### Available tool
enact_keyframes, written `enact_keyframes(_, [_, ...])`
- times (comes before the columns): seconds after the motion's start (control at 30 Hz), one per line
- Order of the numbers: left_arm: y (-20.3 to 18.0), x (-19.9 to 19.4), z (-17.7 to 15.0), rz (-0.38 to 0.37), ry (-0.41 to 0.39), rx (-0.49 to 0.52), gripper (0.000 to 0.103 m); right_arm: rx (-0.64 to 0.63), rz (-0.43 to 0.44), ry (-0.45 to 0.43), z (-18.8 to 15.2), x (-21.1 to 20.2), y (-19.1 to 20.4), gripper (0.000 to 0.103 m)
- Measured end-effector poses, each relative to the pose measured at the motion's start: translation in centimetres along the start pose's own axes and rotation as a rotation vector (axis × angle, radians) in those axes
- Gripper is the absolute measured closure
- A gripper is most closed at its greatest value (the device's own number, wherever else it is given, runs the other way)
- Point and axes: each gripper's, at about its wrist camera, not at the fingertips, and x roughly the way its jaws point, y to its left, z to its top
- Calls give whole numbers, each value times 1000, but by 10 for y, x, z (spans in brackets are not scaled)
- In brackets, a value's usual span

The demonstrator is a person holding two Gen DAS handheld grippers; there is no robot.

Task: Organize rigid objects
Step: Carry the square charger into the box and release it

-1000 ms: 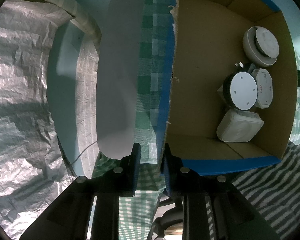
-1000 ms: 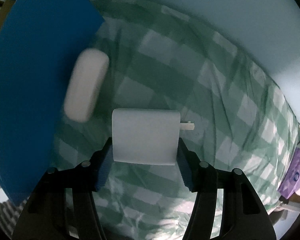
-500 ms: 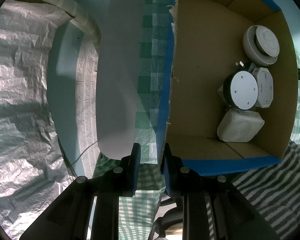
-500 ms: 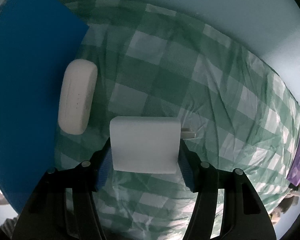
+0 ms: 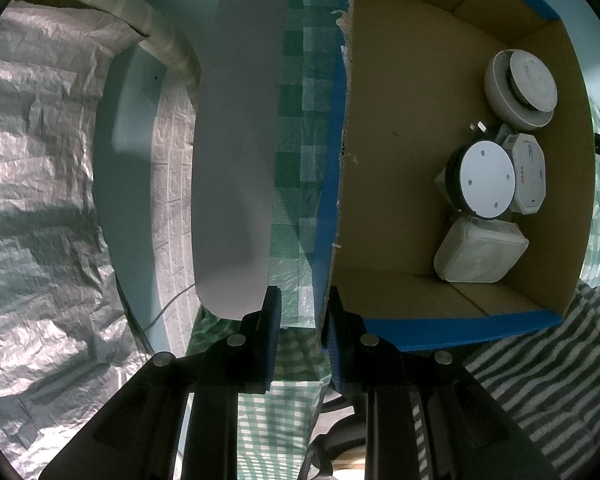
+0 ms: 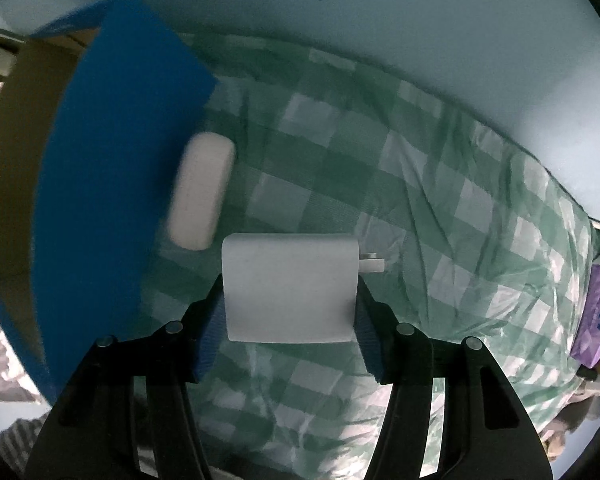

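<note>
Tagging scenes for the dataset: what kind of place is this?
Likely a home room, perhaps a bedroom: green checked cloth as work surface, blue cardboard box of small white devices, brick-pattern wall panel.

The box (image 5: 400, 120) was raw brown cardboard inside, matt, with a smooth blue outer skin and a frayed torn edge. The charger (image 6: 290, 286) looked like smooth matt white plastic, as did the oval case (image 6: 202, 192). The checked cloth (image 6: 400, 200) was creased. The wrinkled sheeting (image 5: 32, 160) had a silvery sheen.
</note>
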Motion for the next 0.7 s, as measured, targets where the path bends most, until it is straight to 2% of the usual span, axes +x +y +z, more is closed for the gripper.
enact_keyframes(0.27, [0,0,1,1,-1,0,81,-72,37,-59,17,-57,21,45])
enact_keyframes(0.3, [0,0,1,1,-1,1,81,-81,42,-66,15,-58,7,45])
enact_keyframes(0.37, [0,0,1,1,-2,1,81,-102,50,-83,19,-69,13,45])
enact_keyframes(0.4, [1,0,1,0,-2,1,81,-113,55,-92,18,-77,31,45])
enact_keyframes(0.5, [1,0,1,-3,-2,-2,81,-144,68,-114,22,-88,52,45])
enact_keyframes(0.7, [0,-1,2,-1,-4,0,81,-222,82,-127,32,-86,99,45])
